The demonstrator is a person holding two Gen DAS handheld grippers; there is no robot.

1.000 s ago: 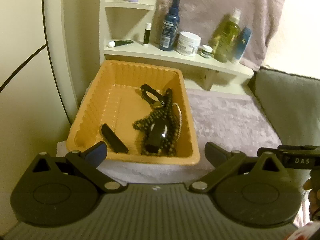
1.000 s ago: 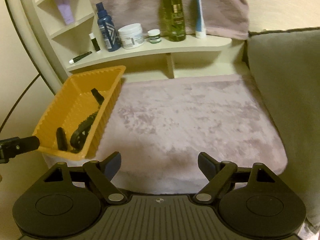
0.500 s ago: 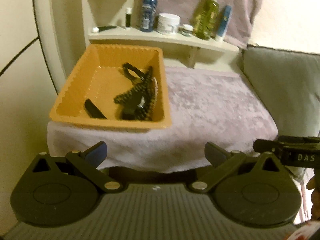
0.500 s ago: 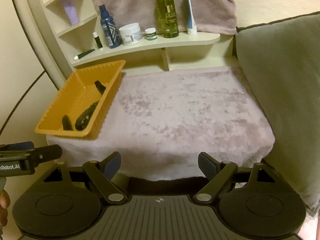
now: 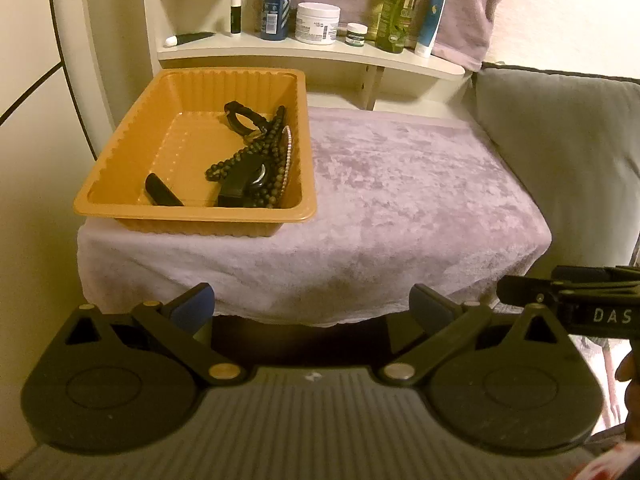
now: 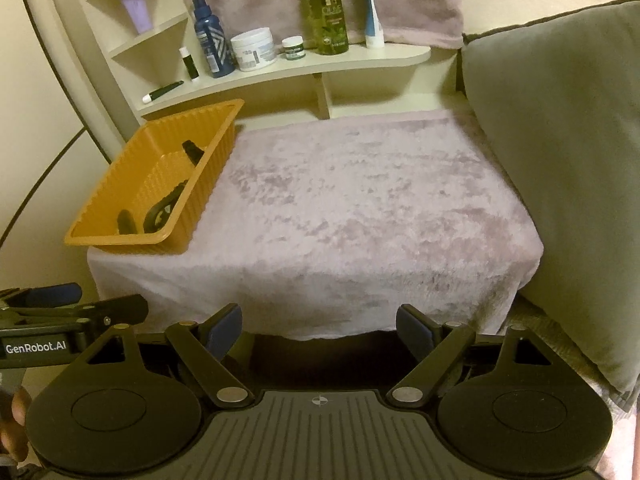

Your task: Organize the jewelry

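Note:
An orange ribbed tray [image 5: 120, 184] sits at the left of a table covered with a mauve towel [image 5: 400, 184]; it also shows in the right wrist view [image 6: 120, 184]. Inside lie a dark bead necklace [image 5: 276, 136], a black watch [image 5: 248, 178], a thin pale bangle [image 5: 289, 152] and a black bar-shaped piece [image 5: 162, 196]. My left gripper [image 5: 312, 308] is open and empty, held back below the table's front edge. My right gripper [image 6: 319, 324] is open and empty, also off the front edge.
A cream shelf [image 5: 320, 50] behind the table holds bottles, jars and tubes. A grey cushion [image 6: 560, 160] stands at the right. A cream wall with a curved dark line is at the left. The other gripper's side shows in each view.
Both grippers have pulled back and away from the tray and table. The tray and its contents have not moved.

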